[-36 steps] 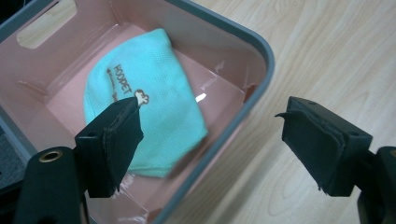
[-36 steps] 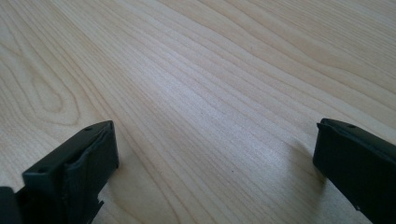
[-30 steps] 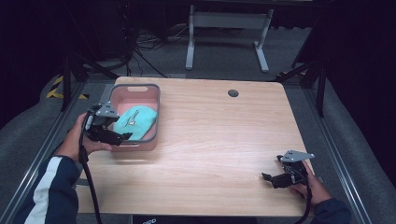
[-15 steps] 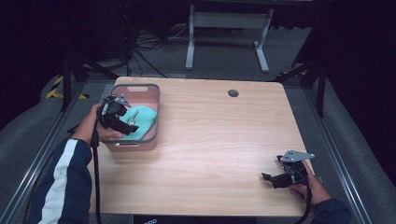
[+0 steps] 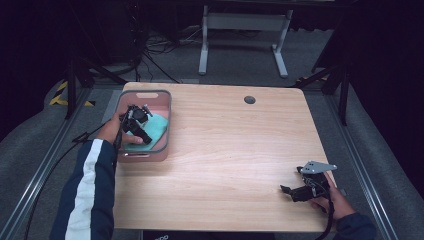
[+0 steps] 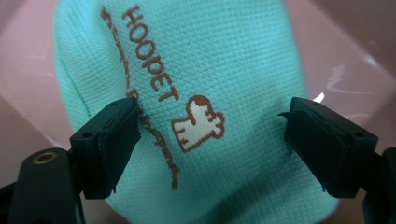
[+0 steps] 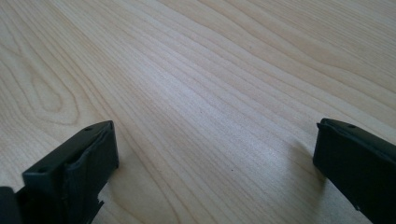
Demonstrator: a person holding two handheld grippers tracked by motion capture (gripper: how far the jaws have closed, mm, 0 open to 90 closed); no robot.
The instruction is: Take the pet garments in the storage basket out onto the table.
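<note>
With my left gripper [image 5: 141,131] spread wide over the mint mesh pouch [image 6: 196,93] in the pink bin [image 5: 165,107] at the worktop's far-left corner, holding nothing, I might pinch only loose fabric, letting it slip.

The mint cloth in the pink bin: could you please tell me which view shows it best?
The left gripper view: the mint cloth shows close, its weave and brown print legible. In the high view it is small, partly behind the left tool.
</note>
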